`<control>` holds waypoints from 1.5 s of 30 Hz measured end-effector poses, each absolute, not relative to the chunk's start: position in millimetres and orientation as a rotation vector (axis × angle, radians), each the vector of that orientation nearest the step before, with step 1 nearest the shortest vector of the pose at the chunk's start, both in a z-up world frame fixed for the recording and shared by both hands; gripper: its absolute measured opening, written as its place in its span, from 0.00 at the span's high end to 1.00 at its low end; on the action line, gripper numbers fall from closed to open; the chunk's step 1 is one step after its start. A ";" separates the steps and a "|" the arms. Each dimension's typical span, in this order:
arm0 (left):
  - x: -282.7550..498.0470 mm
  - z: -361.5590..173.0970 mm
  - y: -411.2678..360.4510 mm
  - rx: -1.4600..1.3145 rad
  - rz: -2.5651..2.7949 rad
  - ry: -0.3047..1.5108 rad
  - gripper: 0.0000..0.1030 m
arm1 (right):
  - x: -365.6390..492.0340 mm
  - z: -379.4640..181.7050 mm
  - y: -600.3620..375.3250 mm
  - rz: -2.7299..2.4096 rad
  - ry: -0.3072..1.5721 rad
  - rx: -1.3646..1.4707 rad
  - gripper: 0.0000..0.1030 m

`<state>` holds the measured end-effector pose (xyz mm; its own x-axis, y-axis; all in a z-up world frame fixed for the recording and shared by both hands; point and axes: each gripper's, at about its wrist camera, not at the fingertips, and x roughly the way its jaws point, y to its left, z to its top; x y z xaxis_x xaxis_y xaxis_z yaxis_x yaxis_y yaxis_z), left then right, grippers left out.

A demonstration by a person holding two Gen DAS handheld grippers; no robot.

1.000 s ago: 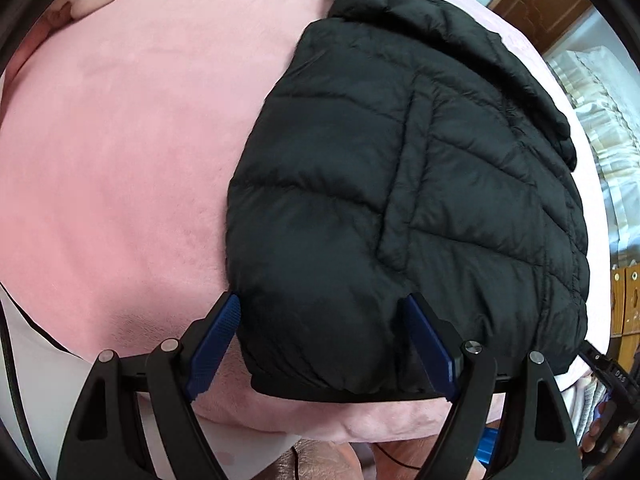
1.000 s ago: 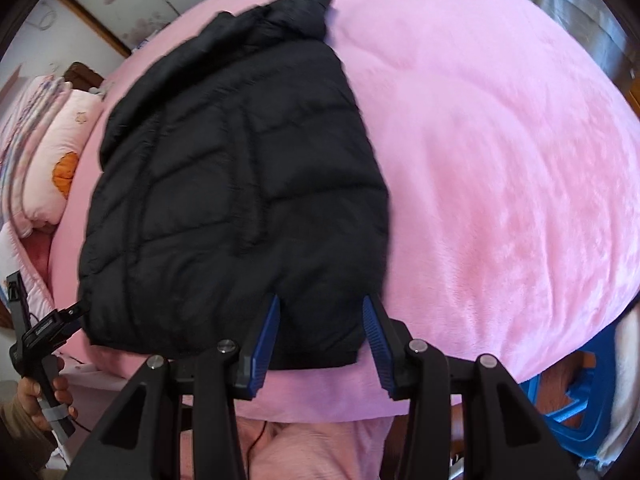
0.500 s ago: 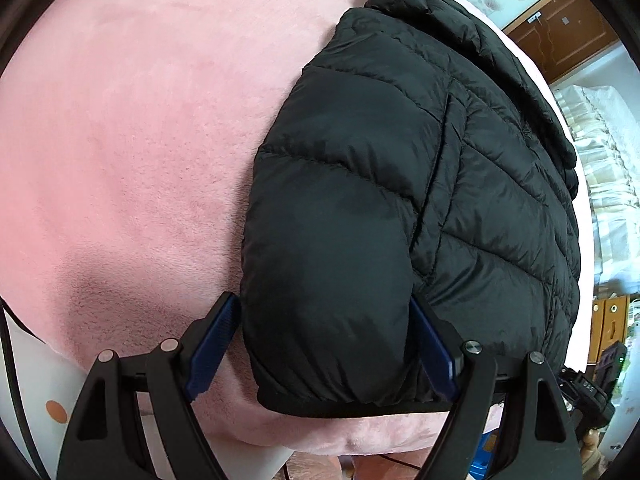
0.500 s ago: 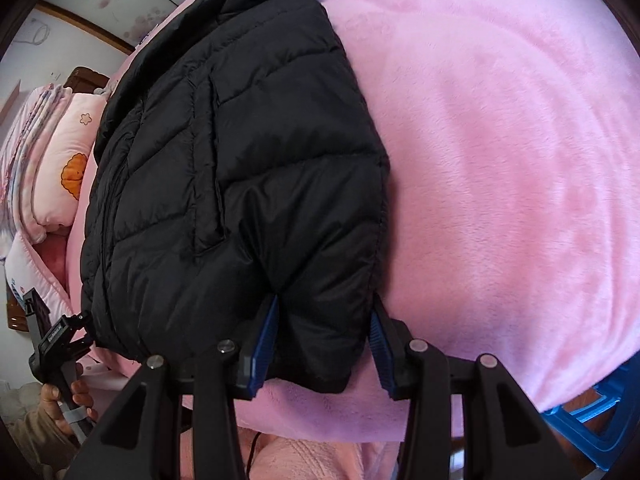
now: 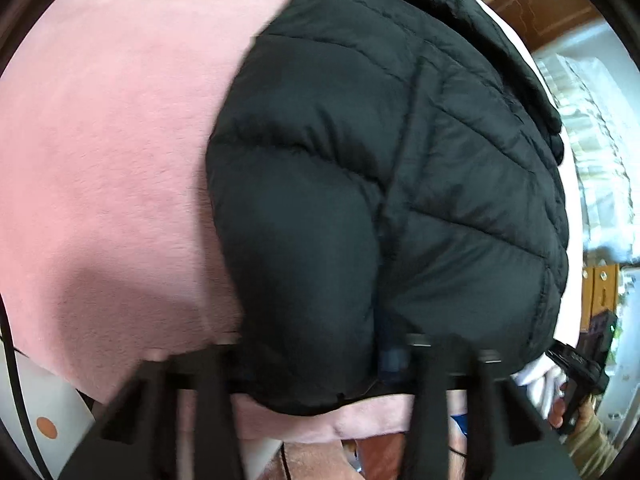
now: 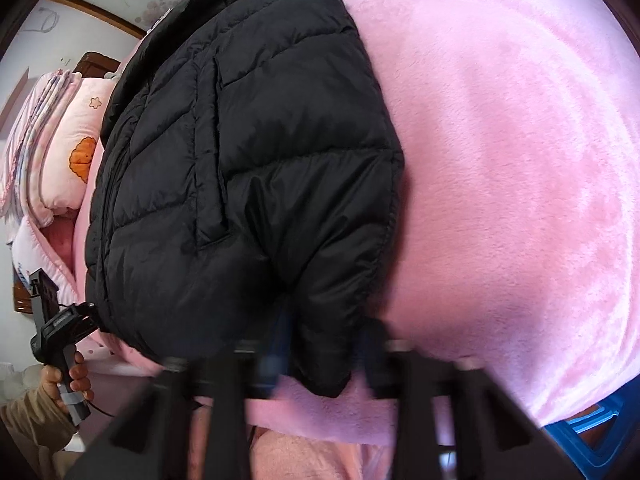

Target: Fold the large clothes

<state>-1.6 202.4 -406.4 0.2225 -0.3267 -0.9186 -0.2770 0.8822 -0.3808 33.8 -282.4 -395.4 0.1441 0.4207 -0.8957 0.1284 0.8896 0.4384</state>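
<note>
In the left wrist view, the black puffer jacket lies flat on a pink blanket covering the bed, its hem at the near edge and its collar pointing away. The left claw sits at the jacket's near left corner with its jaws closing, and the padded hem bulges up between them; the motion blur hides the pads, but the fabric looks pinched. At the far right of this view the person's other hand holds the second tool by the opposite hem corner. In the right wrist view, the same jacket stretches away over the blanket, with stacked pillows beyond it on the left. The right claw is closing on the near right corner of the hem, and a fold of fabric stands squeezed between its jaws. The left hand with its tool shows at the other corner. The step in hand appears to be gripping both bottom corners to start a fold. Next, I judge, both corners should be lifted together and carried toward the collar, keeping them level so the bulky padding folds evenly and does not slip free.
</note>
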 end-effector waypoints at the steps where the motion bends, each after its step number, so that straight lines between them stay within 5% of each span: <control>1: 1.9 -401.8 197.7 -0.506 -0.044 1.370 0.85 | 35.2 -394.5 -281.4 0.228 1.433 0.470 0.94; 3: 9.0 -392.3 189.8 -0.450 -0.048 1.384 0.94 | 37.1 -387.6 -277.5 0.238 1.424 0.452 0.96; 15: 61.3 -243.3 199.8 -0.575 -0.110 1.185 0.95 | 69.4 -233.0 -274.8 0.373 1.153 0.435 0.97; 25: 194.7 -143.5 231.3 -0.651 -0.040 0.946 0.95 | 215.4 -128.0 -289.4 0.459 0.838 0.533 0.97; 35: 367.7 -211.9 218.2 -0.553 0.126 1.156 0.91 | 400.2 -197.7 -286.6 0.359 0.998 0.572 0.97; 45: 431.0 -281.9 208.0 -0.454 0.079 1.291 0.60 | 449.6 -265.4 -264.8 0.175 1.195 0.445 0.79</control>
<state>431.0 208.0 -281.9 0.2866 -0.1934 -0.9383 -0.3060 0.9096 -0.2809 449.6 -264.8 -265.4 0.3656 0.3616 -0.8577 0.1005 0.9007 0.4226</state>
